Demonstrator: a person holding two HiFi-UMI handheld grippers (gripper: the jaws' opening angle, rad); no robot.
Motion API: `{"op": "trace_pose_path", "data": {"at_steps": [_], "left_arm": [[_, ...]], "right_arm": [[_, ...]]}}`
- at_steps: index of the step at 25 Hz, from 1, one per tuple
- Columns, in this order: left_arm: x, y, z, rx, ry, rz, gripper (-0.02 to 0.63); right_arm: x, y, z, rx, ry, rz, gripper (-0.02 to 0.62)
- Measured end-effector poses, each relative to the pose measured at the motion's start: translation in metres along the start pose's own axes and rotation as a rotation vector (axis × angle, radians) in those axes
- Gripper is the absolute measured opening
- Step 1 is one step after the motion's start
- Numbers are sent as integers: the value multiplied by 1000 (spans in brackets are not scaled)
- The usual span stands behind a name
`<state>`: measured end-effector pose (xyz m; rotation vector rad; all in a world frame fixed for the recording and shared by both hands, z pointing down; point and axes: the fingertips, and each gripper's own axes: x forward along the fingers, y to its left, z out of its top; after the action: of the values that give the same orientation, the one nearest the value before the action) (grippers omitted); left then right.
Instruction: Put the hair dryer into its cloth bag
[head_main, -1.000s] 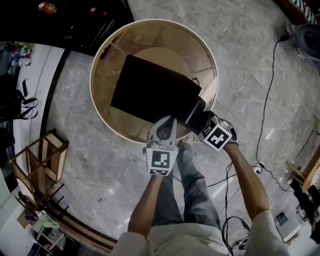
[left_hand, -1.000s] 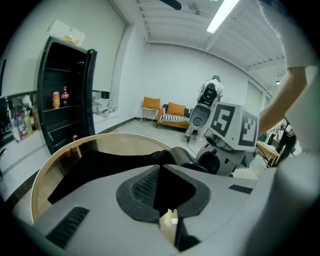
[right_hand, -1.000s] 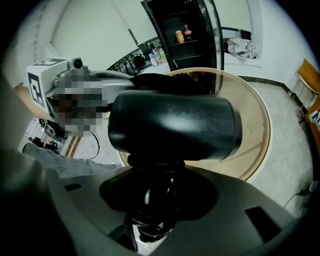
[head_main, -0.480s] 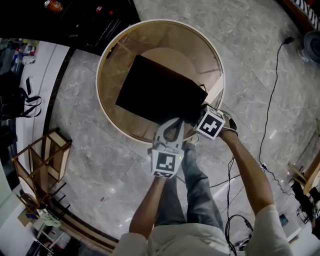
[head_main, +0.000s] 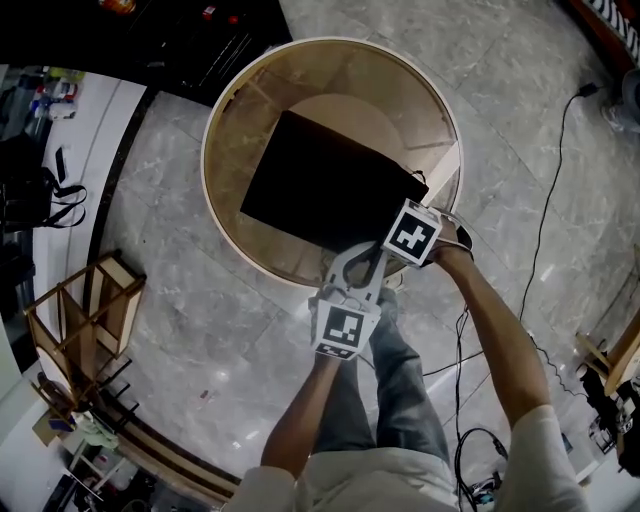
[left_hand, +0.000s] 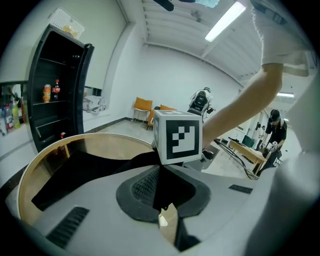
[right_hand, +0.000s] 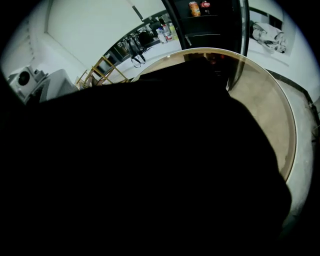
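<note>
Head view, looking steeply down: a black cloth bag (head_main: 325, 190) lies flat on a round table (head_main: 206, 165) in the upper middle of the frame. At the bag's lower right corner the left gripper (head_main: 366, 254) reaches up from below centre. The right gripper (head_main: 405, 222), marker cube uppermost, sits against the bag's edge. No hair dryer shows, so it is probably inside the bag or going in. Freeing the right gripper and closing the mouth seem left to do. Left gripper view: it shows what the head view cannot, the jaws nearly together and pinching a fold of black cloth, with the right gripper's cube just beyond. Right gripper view: black cloth fills nearly the whole frame, with the table only at the right edge. Its jaws are covered, so whether they hold anything cannot be told.
</note>
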<state>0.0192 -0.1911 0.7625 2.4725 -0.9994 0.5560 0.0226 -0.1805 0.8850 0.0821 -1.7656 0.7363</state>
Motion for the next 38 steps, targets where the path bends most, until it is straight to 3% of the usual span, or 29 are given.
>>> {"op": "trace_pose_path", "data": {"at_steps": [4, 6, 16, 19, 25, 33, 38], "left_arm": [[-2, 5, -1, -26, -14, 8, 43], [-1, 9, -5, -47, -13, 7, 43], [-5, 20, -31, -99, 15, -4, 43], [-4, 21, -39, -106, 19, -3, 43], [-2, 18, -35, -100, 19, -1, 43], [-5, 20, -37, -94, 27, 14, 43], [-3, 16, -34, -89, 27, 15, 43]], "right_arm": [[2, 1, 11, 3, 27, 8, 205], [4, -6, 9, -11, 61, -25, 206], [16, -17, 29, -122, 16, -216, 210], [18, -19, 30, -127, 9, -234, 210], [14, -19, 30, -137, -67, -256, 224], [5, -12, 21, -90, -207, -194, 343], [-10, -18, -13, -53, -264, -272, 359]]}}
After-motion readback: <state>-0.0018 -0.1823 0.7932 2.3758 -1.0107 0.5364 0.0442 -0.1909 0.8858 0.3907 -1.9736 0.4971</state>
